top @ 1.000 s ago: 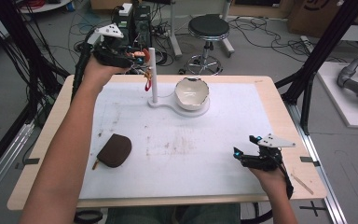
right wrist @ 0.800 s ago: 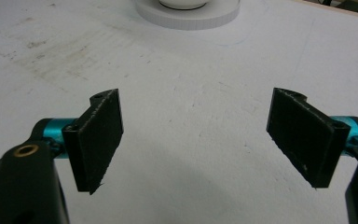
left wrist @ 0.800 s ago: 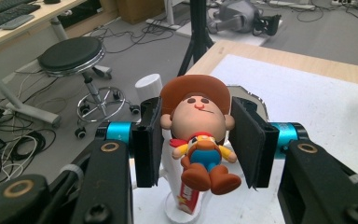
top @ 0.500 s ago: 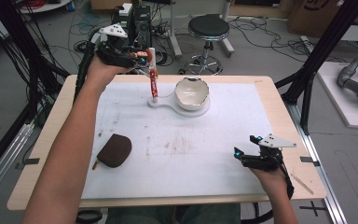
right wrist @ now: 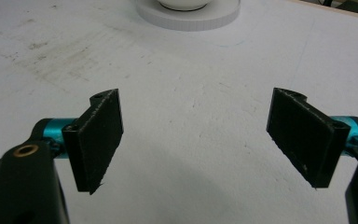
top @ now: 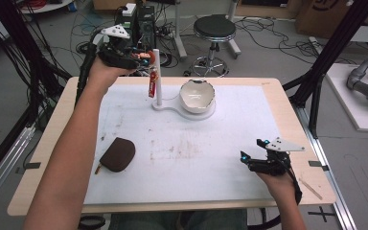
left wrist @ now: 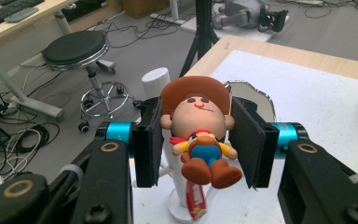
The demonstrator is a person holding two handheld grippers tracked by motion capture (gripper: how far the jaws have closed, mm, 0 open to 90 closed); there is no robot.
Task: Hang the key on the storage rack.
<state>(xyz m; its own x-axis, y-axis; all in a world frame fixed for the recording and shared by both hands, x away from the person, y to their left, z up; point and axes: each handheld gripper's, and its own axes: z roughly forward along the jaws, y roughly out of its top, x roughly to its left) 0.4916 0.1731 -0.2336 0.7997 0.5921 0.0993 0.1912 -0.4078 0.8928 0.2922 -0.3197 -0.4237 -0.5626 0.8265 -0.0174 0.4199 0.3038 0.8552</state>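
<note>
we hold the left gripper (left wrist: 196,140) at the table's far left edge, its jaws about half closed and clamped on the head of a small cowboy figure (left wrist: 200,135), right beside the top of the white post (top: 156,76). a red tag (top: 151,86) hangs below it. our right gripper (right wrist: 196,140) rests low over the white mat (right wrist: 191,70), jaws spread wide with nothing between them.

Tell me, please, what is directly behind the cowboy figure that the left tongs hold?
Behind the cowboy figure stands the white post of the stand, with the white bowl beside it. The figure covers the post's middle; a red tag hangs below.
</note>
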